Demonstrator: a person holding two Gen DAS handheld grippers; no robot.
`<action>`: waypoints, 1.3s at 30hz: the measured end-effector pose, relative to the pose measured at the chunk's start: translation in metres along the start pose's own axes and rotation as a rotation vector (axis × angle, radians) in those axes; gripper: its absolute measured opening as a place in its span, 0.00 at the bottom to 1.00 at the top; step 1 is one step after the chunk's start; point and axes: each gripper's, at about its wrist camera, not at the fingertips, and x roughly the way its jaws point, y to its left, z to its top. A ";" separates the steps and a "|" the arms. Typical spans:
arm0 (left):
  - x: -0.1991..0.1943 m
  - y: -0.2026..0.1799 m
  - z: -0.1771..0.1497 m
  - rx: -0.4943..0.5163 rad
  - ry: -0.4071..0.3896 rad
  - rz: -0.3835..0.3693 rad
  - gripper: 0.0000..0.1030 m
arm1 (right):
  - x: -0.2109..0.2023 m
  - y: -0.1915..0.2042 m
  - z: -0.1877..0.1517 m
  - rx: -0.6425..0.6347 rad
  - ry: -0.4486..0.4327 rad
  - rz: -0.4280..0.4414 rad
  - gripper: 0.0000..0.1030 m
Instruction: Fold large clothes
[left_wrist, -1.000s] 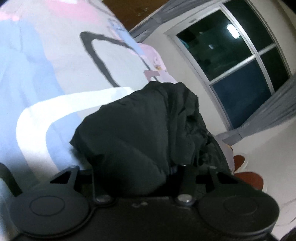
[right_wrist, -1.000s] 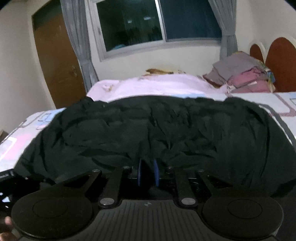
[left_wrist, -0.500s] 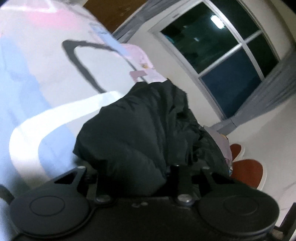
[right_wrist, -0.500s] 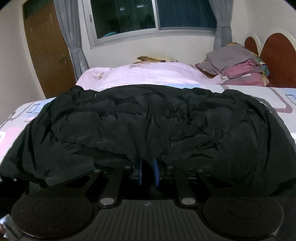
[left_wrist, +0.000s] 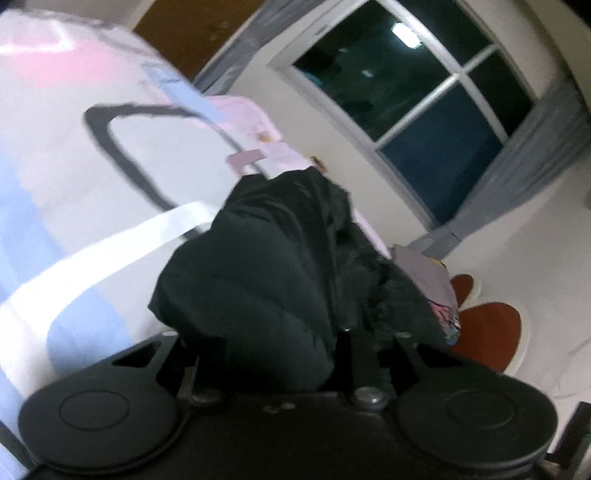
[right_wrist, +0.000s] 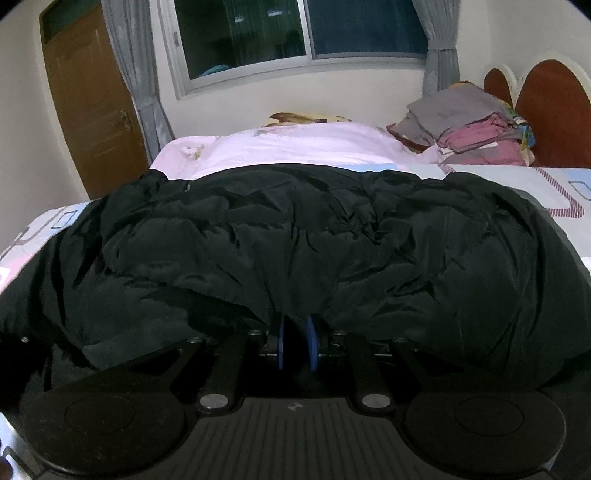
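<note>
A large black puffy jacket (right_wrist: 295, 240) lies spread across the bed. My right gripper (right_wrist: 295, 343) is at its near hem. Its blue pads (right_wrist: 280, 343) stand a narrow gap apart, with black fabric pinched between them. In the left wrist view a bunched end of the same jacket (left_wrist: 266, 266) bulges over my left gripper (left_wrist: 295, 354) and hides its fingertips. The left jaws are closing, and the fabric fold sits between them and rises off the sheet with them.
The bed has a white sheet (left_wrist: 74, 184) with pink, blue and dark line patterns. Behind the jacket lie a pale pink blanket (right_wrist: 295, 147) and a stack of folded clothes (right_wrist: 469, 122) by the brown headboard (right_wrist: 546, 110). A wooden door (right_wrist: 92, 110) stands at the far left.
The left wrist view has rolled and risen a little, and the jacket end has narrowed between its jaws. The right gripper stays shut on the hem, with more of the jacket's top in view.
</note>
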 end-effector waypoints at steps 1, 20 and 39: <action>-0.002 -0.008 0.002 0.037 -0.006 -0.009 0.21 | 0.000 -0.002 -0.001 0.009 -0.001 0.002 0.13; -0.003 -0.296 -0.095 1.119 0.159 -0.253 0.21 | -0.002 -0.126 -0.032 0.473 -0.001 0.378 0.02; 0.080 -0.334 -0.200 1.085 0.403 -0.253 0.25 | -0.190 -0.268 0.043 0.307 -0.215 0.194 0.77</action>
